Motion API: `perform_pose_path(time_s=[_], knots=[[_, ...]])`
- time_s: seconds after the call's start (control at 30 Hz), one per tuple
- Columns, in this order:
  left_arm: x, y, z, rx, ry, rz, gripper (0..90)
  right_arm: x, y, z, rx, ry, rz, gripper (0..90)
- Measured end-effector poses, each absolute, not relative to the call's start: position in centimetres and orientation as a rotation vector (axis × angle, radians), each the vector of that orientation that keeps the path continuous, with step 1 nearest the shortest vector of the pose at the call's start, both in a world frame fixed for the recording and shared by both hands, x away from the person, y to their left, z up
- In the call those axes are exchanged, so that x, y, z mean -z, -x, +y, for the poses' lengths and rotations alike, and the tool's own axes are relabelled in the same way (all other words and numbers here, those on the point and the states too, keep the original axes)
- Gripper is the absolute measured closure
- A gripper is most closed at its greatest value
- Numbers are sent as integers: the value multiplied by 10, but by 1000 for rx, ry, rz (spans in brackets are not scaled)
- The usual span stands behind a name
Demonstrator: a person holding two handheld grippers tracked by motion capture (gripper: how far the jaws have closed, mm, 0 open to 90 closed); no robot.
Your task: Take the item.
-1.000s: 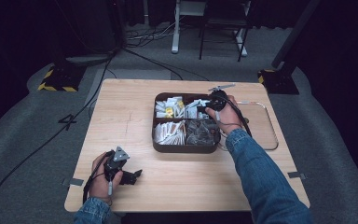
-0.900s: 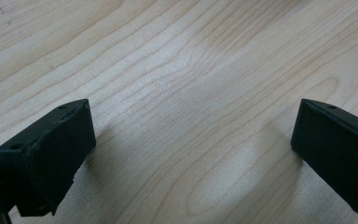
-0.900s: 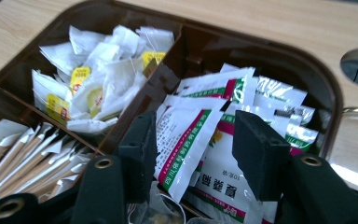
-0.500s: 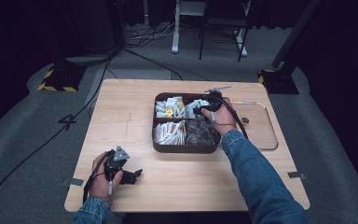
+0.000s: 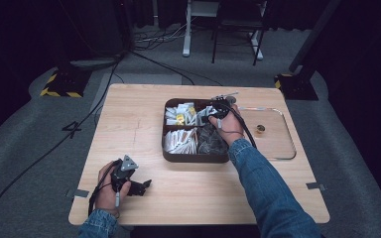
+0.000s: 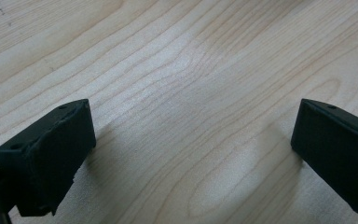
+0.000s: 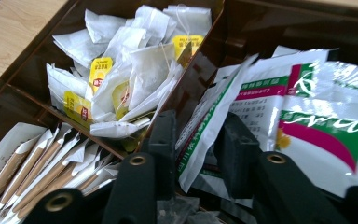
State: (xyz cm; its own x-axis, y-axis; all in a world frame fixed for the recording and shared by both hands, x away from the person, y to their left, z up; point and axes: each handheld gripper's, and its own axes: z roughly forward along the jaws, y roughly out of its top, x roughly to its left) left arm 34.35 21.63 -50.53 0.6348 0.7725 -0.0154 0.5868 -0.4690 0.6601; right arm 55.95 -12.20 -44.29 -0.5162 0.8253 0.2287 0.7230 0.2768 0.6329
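In the dark brown divided tray's (image 5: 193, 157) far right compartment, the right gripper (image 7: 193, 140) pinches the edge of a white, green-and-magenta printed foil sachet (image 7: 223, 112). The sachet looks light, limp and slick, so a deeper bite near a sealed edge seems safer. The left gripper (image 6: 191, 144) rests on the wooden table (image 5: 139, 129) with its jaws wide apart and empty.

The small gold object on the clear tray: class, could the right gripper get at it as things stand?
Probably yes: the gold object lies alone on the clear tray, uncovered, beside the right gripper, though its fingers currently pinch a sachet.

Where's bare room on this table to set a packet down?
Bare wood left of the brown organizer box, and along the near edge between the left gripper and the sleeve. The clear tray holds one small item. The box compartments are crowded.
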Motion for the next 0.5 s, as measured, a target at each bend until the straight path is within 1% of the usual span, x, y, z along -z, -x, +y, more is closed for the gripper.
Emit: perform_pose_path(time_s=[0.17,0.27,0.5], knots=[[505,-343,216,-378,-2218,1056,1,446,-560,-116,-1052,-1498,2422,750],[505,-343,216,-378,-2218,1056,2,445,-560,-113,-1030,-1540,2394,819],[505,-344,216,-381,-2219,1056,1,440,-559,-116,-1030,-1595,2321,849]])
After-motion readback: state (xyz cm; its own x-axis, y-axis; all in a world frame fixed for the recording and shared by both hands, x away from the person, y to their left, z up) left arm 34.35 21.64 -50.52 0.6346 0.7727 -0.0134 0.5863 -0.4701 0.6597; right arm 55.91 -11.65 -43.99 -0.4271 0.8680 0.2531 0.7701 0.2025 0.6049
